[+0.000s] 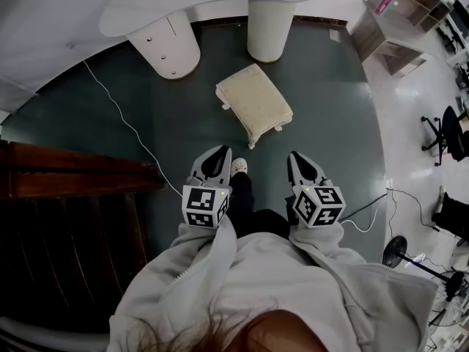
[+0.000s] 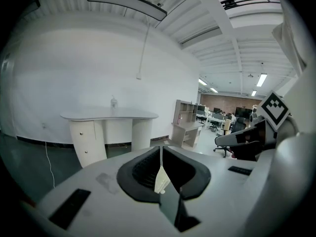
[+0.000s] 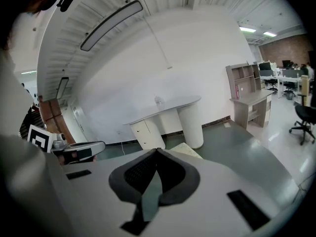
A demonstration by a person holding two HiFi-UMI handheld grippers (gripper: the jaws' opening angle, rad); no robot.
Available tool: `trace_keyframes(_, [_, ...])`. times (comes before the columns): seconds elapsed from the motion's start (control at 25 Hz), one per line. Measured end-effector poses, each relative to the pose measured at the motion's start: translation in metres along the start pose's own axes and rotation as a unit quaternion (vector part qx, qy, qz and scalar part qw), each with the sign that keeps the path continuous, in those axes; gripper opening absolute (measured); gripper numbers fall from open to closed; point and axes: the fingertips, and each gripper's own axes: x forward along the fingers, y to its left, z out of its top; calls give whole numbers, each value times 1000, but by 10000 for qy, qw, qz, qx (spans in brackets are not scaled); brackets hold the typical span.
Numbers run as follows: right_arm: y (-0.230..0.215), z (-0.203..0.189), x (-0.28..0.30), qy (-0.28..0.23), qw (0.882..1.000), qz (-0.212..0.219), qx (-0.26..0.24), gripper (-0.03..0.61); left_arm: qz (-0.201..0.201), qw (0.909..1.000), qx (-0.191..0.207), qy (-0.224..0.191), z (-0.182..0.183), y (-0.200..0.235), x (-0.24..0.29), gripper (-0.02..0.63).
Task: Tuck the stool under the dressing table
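A cream cushioned stool (image 1: 254, 103) stands on the dark green floor, out in front of the white dressing table (image 1: 205, 2) and tilted askew to it. The table's drawer pedestal (image 1: 167, 46) and round ribbed leg (image 1: 270, 28) frame the gap behind the stool. My left gripper (image 1: 218, 154) and right gripper (image 1: 297, 158) are both shut and empty, held short of the stool's near edge. In the left gripper view the table (image 2: 109, 116) is ahead and a sliver of the stool (image 2: 161, 179) shows between the shut jaws. The right gripper view shows the stool (image 3: 186, 150) just past the jaws.
A white cable (image 1: 121, 116) runs across the floor at left. Dark wooden furniture (image 1: 66, 196) stands at the left. A wooden shelf desk (image 1: 399, 20) is at the right rear, with office chairs (image 1: 447, 130) and a fan (image 1: 399, 251) at right.
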Motion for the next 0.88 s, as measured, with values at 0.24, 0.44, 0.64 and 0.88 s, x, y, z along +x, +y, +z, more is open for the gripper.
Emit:
trace_keyframes(0.24, [4, 26, 44, 70, 9999, 106, -20, 49, 42, 10000, -39, 79, 14, 34, 28, 26])
trace_keyframes(0.44, [15, 47, 83, 113, 9996, 210, -116, 49, 62, 9999, -107, 88, 26, 68, 52, 28])
trace_keyframes(0.64, [10, 65, 114, 121, 9998, 151, -48, 49, -54, 9999, -84, 93, 38, 88, 79, 28])
trace_keyframes(0.88, [13, 76, 148, 85, 9998, 153, -36, 49, -70, 9999, -38, 106, 43, 117, 101, 28])
